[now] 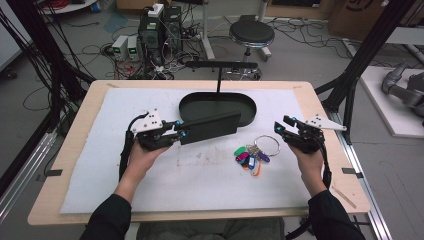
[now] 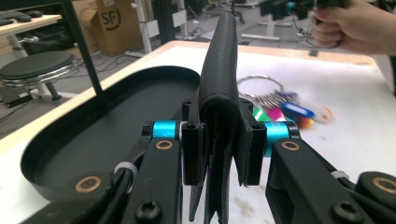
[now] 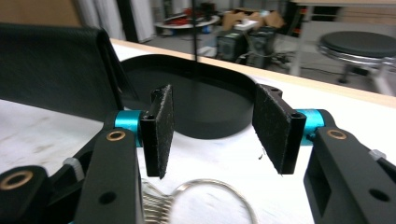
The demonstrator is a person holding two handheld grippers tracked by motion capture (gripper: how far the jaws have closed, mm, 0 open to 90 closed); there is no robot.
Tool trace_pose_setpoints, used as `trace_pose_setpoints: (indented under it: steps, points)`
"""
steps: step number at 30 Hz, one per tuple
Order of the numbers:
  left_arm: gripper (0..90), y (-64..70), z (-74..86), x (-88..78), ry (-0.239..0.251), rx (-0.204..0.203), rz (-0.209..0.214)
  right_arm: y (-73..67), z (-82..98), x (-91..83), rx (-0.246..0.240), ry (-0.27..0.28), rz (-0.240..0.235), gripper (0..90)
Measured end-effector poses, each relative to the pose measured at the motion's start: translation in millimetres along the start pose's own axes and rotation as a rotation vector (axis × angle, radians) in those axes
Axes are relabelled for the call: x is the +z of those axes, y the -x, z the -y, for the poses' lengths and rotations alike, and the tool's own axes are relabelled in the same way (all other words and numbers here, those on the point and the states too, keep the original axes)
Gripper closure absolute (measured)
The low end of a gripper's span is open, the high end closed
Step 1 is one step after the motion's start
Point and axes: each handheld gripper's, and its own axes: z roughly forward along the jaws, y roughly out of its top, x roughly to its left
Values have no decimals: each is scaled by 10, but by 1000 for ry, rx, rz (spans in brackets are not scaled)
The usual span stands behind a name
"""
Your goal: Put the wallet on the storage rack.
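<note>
We have the flat black leather wallet (image 1: 209,127) pinched in our left claw (image 1: 183,134), lifted beside the black oval tray (image 1: 218,108), while our right claw (image 1: 281,128) hangs spread above the untouched key bunch (image 1: 252,153) on the counter (image 1: 70,165).

A grey floor strewn with cables (image 1: 90,50), a black round stool (image 1: 251,34), and cardboard boxes (image 2: 112,28) beyond.
</note>
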Motion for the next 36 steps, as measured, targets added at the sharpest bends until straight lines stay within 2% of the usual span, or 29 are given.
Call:
trace_pose_setpoints:
  steps: [1, 5, 10, 11, 16, 22, 29, 32, 36]
  points:
    - [751, -19, -16, 33, 3, -1, -12, 58, 18, -34, 14, -1, 27, 498]
    - [751, -110, -84, 179, 0, -7, -48, 141, 40, -83, 39, 7, 54, 503]
    - [751, -250, -154, 348, 4, -10, -88, 192, 61, -112, 46, 15, 75, 509]
    - [752, -302, -161, 404, 8, -23, -96, 198, 63, -115, 47, 13, 77, 509]
    - [752, -427, -172, 536, -9, -29, -119, 218, 72, -127, 48, 17, 84, 510]
    - [752, -564, -147, 694, 2, -55, -144, 219, 76, -133, 53, 20, 84, 516]
    - [751, -637, -110, 867, -4, -54, -153, 230, 78, -130, 50, 22, 83, 516]
    - [751, -676, -33, 963, 18, -81, -158, 240, 81, -130, 54, 19, 83, 514]
    - [751, -707, 56, 1046, 3, -97, -163, 245, 83, -134, 60, 19, 82, 510]
